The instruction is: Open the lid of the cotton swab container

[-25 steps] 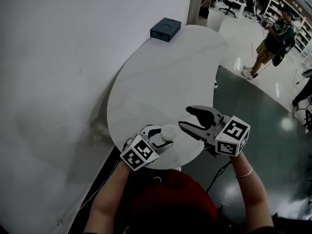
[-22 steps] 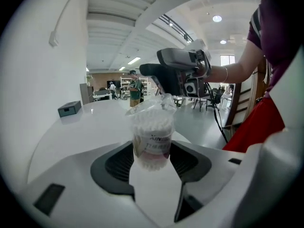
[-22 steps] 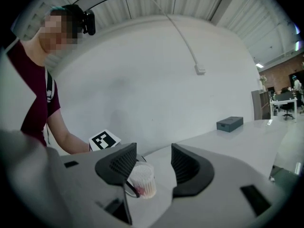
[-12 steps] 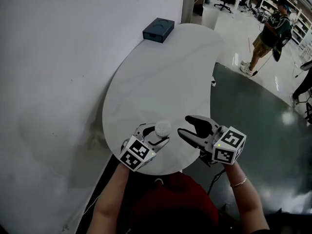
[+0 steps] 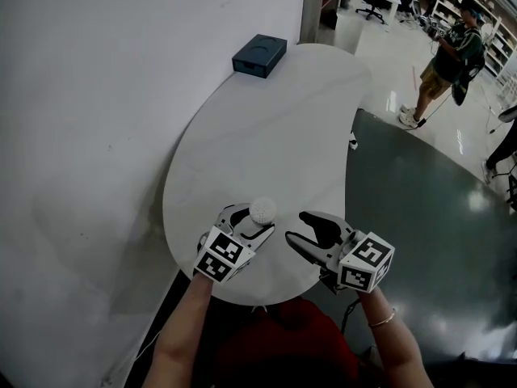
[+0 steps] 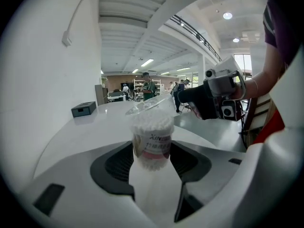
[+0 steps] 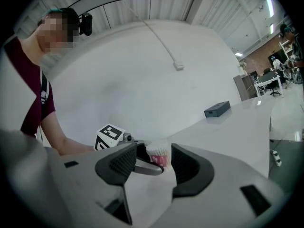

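Holding step: the left gripper (image 5: 258, 221) is clamped on the cotton swab container (image 6: 152, 144). The right gripper (image 5: 296, 229), jaws apart and empty, must next take the lid (image 6: 148, 106).

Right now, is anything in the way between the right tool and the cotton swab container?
No, nothing. Just a gap over the bare table separates the open right tool from the cotton swab container, which the left tool grips.

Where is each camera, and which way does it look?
Head view: on the person's head, looking down at the table; both forearms, left gripper and right gripper show.
Left gripper view: on the left gripper, facing the cotton swab container in its jaws; right forearm shows.
Right gripper view: on the right gripper, facing the wall; left arm and chest show.
Both gripper views show the dark box.
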A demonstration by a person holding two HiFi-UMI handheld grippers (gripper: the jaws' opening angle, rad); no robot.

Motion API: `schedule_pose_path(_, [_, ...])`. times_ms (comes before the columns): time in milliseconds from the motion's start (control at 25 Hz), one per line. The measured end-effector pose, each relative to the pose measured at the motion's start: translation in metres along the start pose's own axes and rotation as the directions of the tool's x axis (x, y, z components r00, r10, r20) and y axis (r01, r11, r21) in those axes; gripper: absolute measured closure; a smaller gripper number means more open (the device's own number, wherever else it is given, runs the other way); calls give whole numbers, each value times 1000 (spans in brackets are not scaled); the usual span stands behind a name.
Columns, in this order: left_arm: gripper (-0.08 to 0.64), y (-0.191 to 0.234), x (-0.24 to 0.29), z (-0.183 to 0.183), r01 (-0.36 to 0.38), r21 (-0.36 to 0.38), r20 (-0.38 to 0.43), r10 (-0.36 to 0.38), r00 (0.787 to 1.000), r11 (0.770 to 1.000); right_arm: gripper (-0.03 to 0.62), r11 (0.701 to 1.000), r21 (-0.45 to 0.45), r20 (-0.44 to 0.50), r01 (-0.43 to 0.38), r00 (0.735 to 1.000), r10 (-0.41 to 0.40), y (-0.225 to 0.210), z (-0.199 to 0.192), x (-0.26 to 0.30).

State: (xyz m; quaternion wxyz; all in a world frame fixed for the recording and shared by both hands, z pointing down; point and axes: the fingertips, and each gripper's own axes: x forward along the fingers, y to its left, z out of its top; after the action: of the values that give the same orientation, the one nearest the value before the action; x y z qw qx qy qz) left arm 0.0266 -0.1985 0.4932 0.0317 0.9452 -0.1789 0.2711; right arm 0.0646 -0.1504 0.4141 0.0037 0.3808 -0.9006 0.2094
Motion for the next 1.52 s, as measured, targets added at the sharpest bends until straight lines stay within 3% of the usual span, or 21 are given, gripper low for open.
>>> schedule_pose_path(400, [304, 42, 25, 0, -122, -43, 0, 122, 993, 992, 353, 999, 29, -22, -18, 1000, 19, -17, -11, 9])
schedule_pose_path(920, [304, 64, 54, -15, -159, -97, -27, 157, 987, 983, 353, 996, 92, -46, -11, 999, 15, -42, -26, 8])
schedule_pose_path(1520, [304, 78, 66, -26, -219, -117, -70, 212, 975, 969, 353, 996, 85, -71, 8, 997, -2, -50, -29, 10])
